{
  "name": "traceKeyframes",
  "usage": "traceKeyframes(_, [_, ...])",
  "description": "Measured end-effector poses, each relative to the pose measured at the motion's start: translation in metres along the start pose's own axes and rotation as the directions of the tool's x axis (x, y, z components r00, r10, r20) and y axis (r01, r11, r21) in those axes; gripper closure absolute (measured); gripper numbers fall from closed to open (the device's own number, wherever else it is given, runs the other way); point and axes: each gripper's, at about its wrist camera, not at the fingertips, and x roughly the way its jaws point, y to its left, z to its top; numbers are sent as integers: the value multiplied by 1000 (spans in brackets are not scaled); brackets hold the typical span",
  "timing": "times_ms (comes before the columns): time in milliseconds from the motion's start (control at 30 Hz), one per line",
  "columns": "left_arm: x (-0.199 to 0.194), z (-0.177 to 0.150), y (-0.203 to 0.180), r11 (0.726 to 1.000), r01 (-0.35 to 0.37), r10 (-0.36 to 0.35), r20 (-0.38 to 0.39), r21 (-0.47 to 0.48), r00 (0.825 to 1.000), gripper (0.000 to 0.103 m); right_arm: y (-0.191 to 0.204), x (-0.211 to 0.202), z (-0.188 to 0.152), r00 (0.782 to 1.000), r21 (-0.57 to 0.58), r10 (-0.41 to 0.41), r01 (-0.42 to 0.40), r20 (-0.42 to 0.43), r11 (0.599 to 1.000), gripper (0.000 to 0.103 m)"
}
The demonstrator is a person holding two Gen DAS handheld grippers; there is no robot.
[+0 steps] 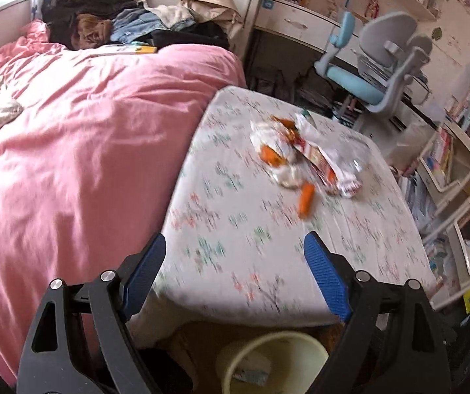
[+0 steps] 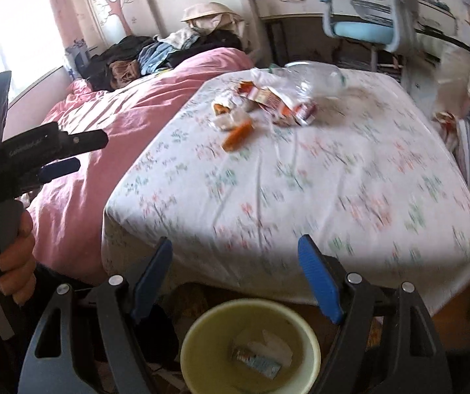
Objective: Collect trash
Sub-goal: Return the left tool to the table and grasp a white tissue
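Left gripper (image 1: 233,256) and right gripper (image 2: 235,259): blue-padded fingers spread wide, holding nothing, both hovering over near edge of floral-cloth-covered surface (image 2: 300,197). Trash cluster – crumpled white-and-red plastic wrappers (image 2: 277,105), orange snack packet (image 2: 236,136), clear plastic bottle (image 2: 313,78) – lies toward far side of surface. Pale yellow round plastic bin (image 2: 251,344) sits on floor below near edge, some scraps inside. Risks, judged: thin wrappers slipping from pads; loose cloth pinched with trash, dragging rest off; light bottle rolling away; drop missing bin
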Motion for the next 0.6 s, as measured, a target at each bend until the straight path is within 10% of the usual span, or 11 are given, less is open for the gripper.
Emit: traceKeyframes(600, [79,75,-11,1000,8,-7,-66,20,998,20,-5,133,98,995,-13,-35,33,-96,999,72])
